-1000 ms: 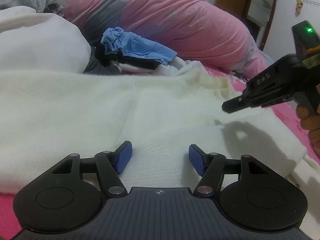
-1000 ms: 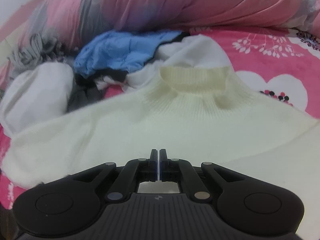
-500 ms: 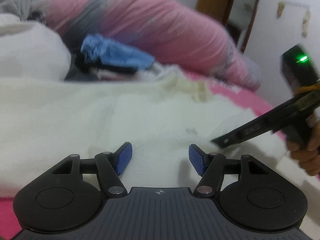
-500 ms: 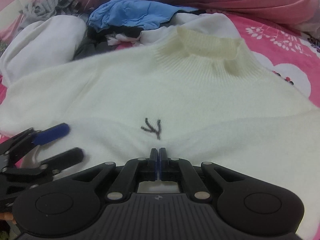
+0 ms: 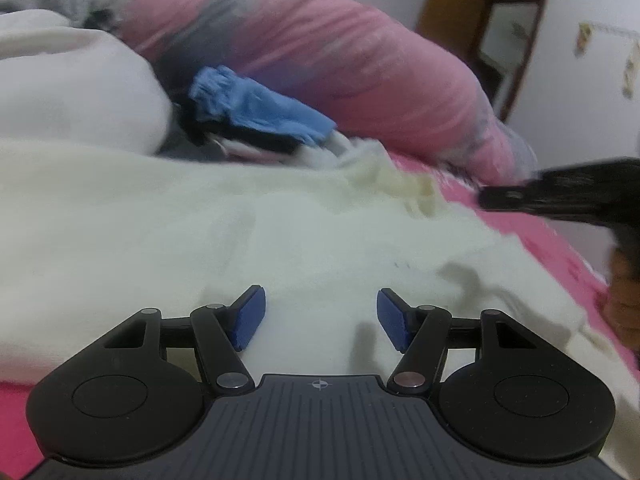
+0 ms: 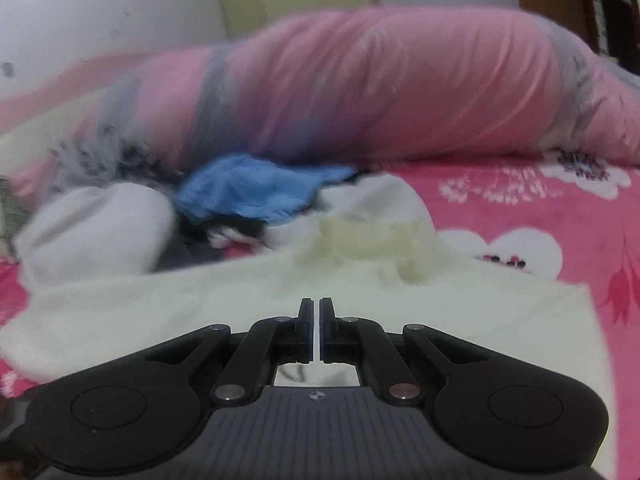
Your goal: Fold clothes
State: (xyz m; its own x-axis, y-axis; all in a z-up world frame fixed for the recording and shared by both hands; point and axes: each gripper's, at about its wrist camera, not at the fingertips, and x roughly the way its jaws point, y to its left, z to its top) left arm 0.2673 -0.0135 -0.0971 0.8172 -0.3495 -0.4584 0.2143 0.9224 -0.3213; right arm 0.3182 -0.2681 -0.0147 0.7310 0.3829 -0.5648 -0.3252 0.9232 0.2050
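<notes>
Cream knit sweater (image 5: pixel 248 240) is lying spread flat and not yet folded on the pink bedspread (image 6: pixel 520 208), while the left gripper (image 5: pixel 320 312) is hovering over it half open and empty and the right gripper (image 6: pixel 316 328) is staying closed on nothing, so folding is only beginning.

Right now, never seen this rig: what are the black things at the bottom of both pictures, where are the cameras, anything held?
No robot here: a person holds a handheld gripper in each hand, and each carries a fisheye camera looking forward along its jaws. The black shapes are the grippers themselves. In the left wrist view the left gripper stands open over a cream knit sweater spread on a pink floral bedspread, gripping nothing. The right gripper is shut; no cloth shows between its jaws. It also shows as the blurred black bar at the right of the left view. Behind lie a blue garment, other clothes and a rolled pink quilt.
</notes>
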